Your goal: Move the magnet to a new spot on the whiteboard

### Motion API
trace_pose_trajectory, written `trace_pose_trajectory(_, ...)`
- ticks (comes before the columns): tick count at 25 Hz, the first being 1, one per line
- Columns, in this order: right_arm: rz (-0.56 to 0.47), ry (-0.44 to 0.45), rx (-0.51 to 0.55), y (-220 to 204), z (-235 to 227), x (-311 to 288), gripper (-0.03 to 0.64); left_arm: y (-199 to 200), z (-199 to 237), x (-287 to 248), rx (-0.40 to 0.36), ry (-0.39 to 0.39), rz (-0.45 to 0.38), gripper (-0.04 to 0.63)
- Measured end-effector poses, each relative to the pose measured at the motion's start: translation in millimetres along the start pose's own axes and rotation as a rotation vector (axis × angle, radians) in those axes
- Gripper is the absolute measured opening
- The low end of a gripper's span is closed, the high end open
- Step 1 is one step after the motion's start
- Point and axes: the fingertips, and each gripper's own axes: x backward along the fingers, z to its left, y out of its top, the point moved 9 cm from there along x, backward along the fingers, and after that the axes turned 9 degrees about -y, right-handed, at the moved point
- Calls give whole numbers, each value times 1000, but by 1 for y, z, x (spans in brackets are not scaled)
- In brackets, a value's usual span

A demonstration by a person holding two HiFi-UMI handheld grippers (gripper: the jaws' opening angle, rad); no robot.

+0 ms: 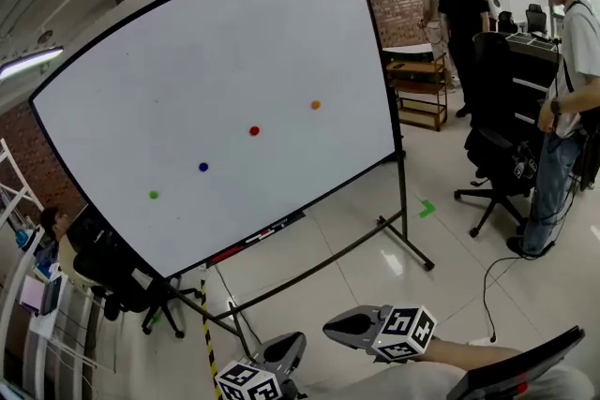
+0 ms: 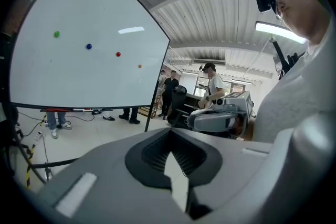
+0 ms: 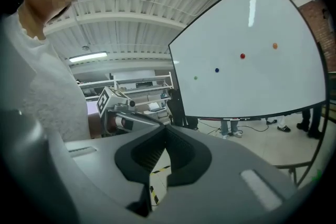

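The whiteboard (image 1: 187,70) stands on a wheeled frame ahead of me. Stuck on it in a rising row are a green magnet (image 1: 153,195), a blue magnet (image 1: 203,167), a red magnet (image 1: 254,131) and an orange magnet (image 1: 315,105). The same magnets show small in both gripper views, e.g. the red magnet (image 2: 118,54) and the red magnet (image 3: 242,55). My left gripper (image 1: 286,347) and right gripper (image 1: 342,325) are low at the picture's bottom, far short of the board. The left gripper (image 2: 170,136) is shut and empty. The right gripper (image 3: 167,131) is shut and empty too.
A marker tray (image 1: 258,237) runs under the board, whose stand legs (image 1: 408,244) spread over the tiled floor. Office chairs (image 1: 497,155) and three standing people (image 1: 562,98) are at the right. A wooden shelf (image 1: 419,89) is behind. Yellow-black tape (image 1: 207,333) marks the floor.
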Motion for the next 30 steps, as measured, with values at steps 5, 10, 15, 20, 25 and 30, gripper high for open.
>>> trace_pose_trajectory(5, -9, -10, -32, 2, 10, 8, 5, 12, -14, 1, -31, -27, 6, -15)
trace_pose_trajectory(10, -25, -20, -35, 10, 17, 3, 3, 15, -14, 11, -35, -41, 23, -15)
trace_pose_trajectory(15, -23, -16, -28, 11, 34, -13, 3, 13, -9, 31, -24, -42, 12, -15)
trace_pose_trajectory(20, 3, -28, -15, 7, 46, -27, 3, 7, -1, 46, -18, -53, 8, -15)
trace_pose_trajectory(25, 9, -39, 0, 6, 49, -28, 3, 5, -4, 49, -31, -66, 0, -15)
trace_pose_trajectory(30, 13, -32, 6, 6, 56, -38, 3, 1, -2, 60, -32, -65, 2, -15)
